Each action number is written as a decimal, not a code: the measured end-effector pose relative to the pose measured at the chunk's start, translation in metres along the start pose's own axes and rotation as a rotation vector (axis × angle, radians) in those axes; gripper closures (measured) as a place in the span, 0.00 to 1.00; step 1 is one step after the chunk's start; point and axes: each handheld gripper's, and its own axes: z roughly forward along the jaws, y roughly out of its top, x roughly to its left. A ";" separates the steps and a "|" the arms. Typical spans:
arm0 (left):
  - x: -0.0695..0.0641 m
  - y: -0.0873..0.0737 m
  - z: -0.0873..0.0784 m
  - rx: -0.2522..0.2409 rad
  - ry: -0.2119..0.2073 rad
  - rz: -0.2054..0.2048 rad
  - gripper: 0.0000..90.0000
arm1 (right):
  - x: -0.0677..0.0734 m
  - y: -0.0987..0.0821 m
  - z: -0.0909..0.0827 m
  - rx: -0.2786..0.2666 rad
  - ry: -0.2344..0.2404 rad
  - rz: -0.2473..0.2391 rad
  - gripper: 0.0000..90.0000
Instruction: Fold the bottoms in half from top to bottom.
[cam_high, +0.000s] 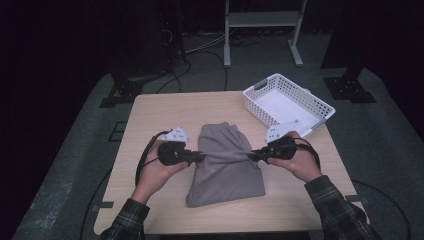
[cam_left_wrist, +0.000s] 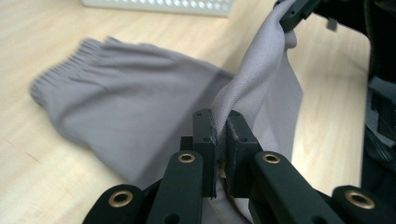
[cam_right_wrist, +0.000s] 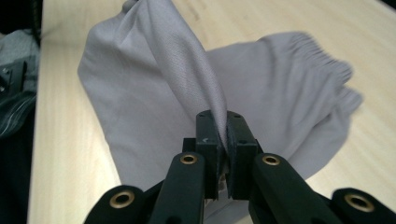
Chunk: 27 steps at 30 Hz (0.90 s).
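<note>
A grey folded garment (cam_high: 226, 167) with an elastic waistband lies on the middle of the wooden table. My left gripper (cam_high: 201, 156) is shut on its left edge, and my right gripper (cam_high: 251, 155) is shut on its right edge. Between them the cloth is pulled taut and lifted off the table. In the left gripper view the grey cloth (cam_left_wrist: 140, 107) runs up from my left gripper (cam_left_wrist: 220, 135) to the far gripper at top right. In the right gripper view the cloth (cam_right_wrist: 187, 84) rises as a ridge from my right gripper (cam_right_wrist: 221, 135).
A white perforated basket (cam_high: 265, 96) stands empty at the table's back right corner. The table (cam_high: 165, 110) has bare wood around the garment. Dark floor, cables and a white stand lie beyond the far edge.
</note>
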 end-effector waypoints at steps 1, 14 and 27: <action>0.003 0.003 0.000 -0.006 0.009 -0.006 0.94 | -0.004 0.003 0.001 0.000 -0.007 0.003 0.94; 0.047 0.028 0.011 -0.040 0.107 -0.045 0.93 | -0.048 0.035 0.014 -0.006 -0.074 0.034 0.94; 0.091 0.017 0.051 0.014 0.164 -0.120 0.93 | -0.093 0.029 0.059 0.062 -0.085 0.125 0.94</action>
